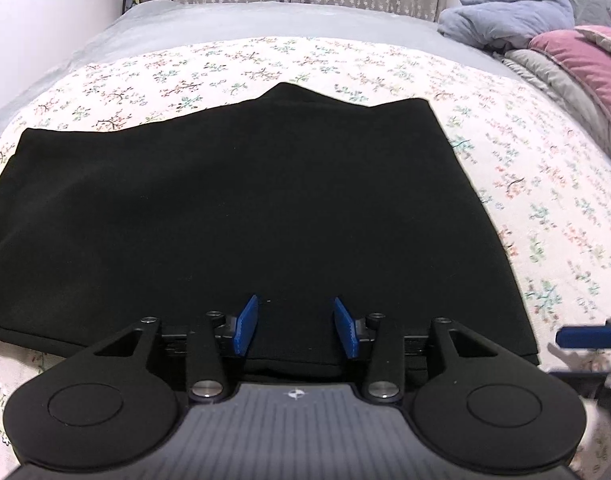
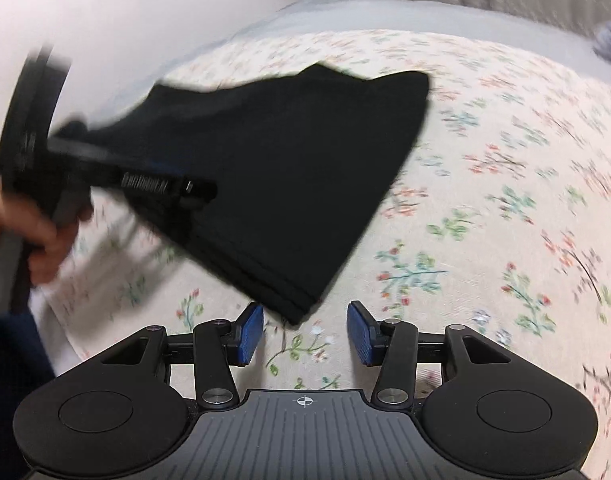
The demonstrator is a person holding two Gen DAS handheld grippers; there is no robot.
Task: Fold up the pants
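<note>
**Folded pants on the bed**

The black pants (image 1: 241, 208) lay folded flat on the floral sheet (image 1: 545, 200). The left gripper (image 1: 296, 326) hovered over their near edge, jaws parted, holding nothing. The right gripper (image 2: 304, 334), jaws likewise apart and empty, stood just beside their corner.

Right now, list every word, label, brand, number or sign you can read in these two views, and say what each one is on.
No readable words, brands or numbers in either view.
Small compass-like emblem, no letters: on the grey ribbed body of the left tool.
Crosshair mark, circle with a cross: on the grey ribbed body of the right tool.
Black pants: no tag or print visible.
Floral bedsheet: pattern only, no text.
</note>
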